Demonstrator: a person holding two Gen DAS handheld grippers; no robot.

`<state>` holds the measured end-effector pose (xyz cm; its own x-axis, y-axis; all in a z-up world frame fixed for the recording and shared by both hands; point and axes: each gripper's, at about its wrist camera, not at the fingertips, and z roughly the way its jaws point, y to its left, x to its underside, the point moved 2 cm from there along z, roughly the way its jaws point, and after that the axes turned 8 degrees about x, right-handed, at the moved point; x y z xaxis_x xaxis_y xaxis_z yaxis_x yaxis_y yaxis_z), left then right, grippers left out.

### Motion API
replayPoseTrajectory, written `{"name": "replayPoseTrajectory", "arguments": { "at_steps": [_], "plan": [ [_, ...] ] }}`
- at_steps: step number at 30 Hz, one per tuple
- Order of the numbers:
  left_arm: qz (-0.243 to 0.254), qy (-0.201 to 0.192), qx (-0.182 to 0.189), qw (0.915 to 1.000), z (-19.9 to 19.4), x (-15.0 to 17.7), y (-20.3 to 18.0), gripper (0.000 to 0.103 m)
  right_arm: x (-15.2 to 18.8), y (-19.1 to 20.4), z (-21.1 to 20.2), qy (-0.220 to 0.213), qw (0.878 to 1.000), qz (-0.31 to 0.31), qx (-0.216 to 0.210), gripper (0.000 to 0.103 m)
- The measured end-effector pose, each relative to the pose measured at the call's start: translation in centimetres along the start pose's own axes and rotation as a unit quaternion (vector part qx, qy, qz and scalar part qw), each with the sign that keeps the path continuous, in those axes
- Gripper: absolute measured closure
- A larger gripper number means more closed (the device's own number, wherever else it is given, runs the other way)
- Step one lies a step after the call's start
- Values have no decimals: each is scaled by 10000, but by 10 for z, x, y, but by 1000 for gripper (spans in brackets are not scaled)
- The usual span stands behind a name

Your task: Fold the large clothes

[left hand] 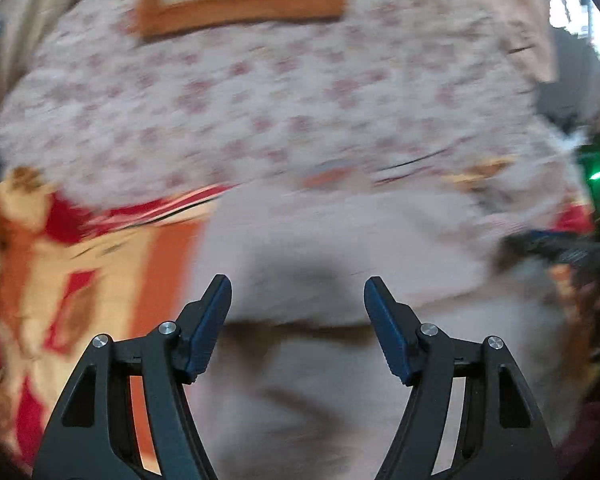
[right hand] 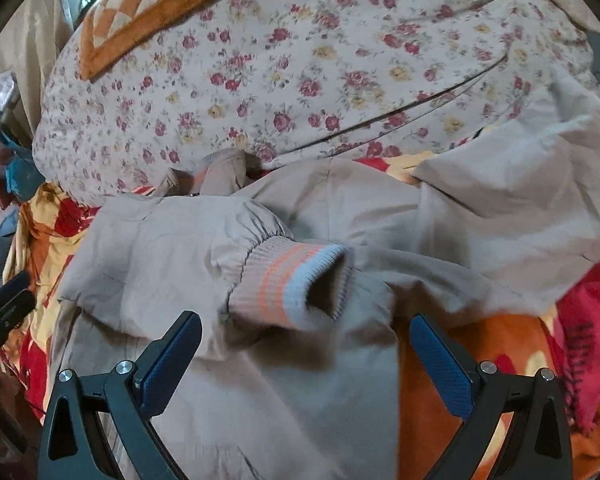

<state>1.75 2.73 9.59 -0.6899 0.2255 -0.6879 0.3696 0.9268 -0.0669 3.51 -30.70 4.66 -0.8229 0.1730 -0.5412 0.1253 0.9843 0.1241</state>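
Observation:
A large beige jacket (right hand: 260, 380) lies spread on a red, orange and yellow blanket (right hand: 480, 360). One sleeve is folded across its body; its ribbed cuff (right hand: 288, 284), striped orange and light blue, points right just ahead of my right gripper (right hand: 306, 344), which is open and empty above the jacket. The other sleeve (right hand: 520, 216) lies at the right. In the blurred left wrist view my left gripper (left hand: 298, 300) is open and empty over the jacket (left hand: 320, 248). The other gripper (left hand: 572, 252) shows at the right edge there.
A floral quilt (right hand: 300, 72) lies bunched behind the jacket, with an orange checked cushion (right hand: 148, 12) on it. It also shows in the left wrist view (left hand: 260, 112). Clutter (right hand: 8, 152) sits at the far left. The blanket (left hand: 80, 300) lies left of the jacket.

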Motion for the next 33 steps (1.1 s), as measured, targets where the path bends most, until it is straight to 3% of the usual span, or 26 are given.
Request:
{"name": "replayPoseTrajectory", "arguments": {
  "at_steps": [2,4,8,9,10,12,15,18,20,21,22,29,30,31,33],
  "plan": [
    [-325,201,-356,9986,5,16,34,34,-3,7,9,36,9999,-147,38,15],
    [-535,295,-530,9967,8,29,55,34,-7,15,13,-7,9993,-338,187,39],
    [-865,427,-493,9941,10,49,78,34,-19,18,-3,-306,9975,-606,201,56],
    [-902,445,-468,9938,10,54,81,34,-22,15,-8,-429,9968,-619,258,70],
    [-915,448,-453,9938,11,57,81,34,-27,10,-16,-626,9953,-605,425,92],
    [-924,471,-405,9938,16,57,79,34,-38,-8,-27,-885,9930,-379,678,93],
    [-843,517,-468,9940,27,55,73,34,-45,-24,-26,-667,9972,-58,325,93],
    [-721,465,-544,9948,32,48,68,34,-41,-13,-29,-655,9976,-237,2,91],
    [-697,454,-591,9948,35,45,67,34,-37,2,-27,-529,9974,-498,-11,65],
    [-706,463,-597,9946,37,44,68,34,-36,10,-23,-462,9971,-601,-27,35],
    [-732,482,-593,9944,39,43,69,34,-35,17,-19,-441,9967,-675,-66,24],
    [-854,610,-697,9920,50,47,74,34,-29,46,34,253,9871,-1562,263,25],
    [-900,626,-714,9914,52,48,77,34,-26,49,39,318,9847,-1692,254,36],
    [-934,637,-717,9910,53,48,78,34,-25,50,41,322,9831,-1783,261,64],
    [-1046,670,-662,9900,56,49,81,34,-25,52,35,238,9806,-1933,217,73]
  ]
}}
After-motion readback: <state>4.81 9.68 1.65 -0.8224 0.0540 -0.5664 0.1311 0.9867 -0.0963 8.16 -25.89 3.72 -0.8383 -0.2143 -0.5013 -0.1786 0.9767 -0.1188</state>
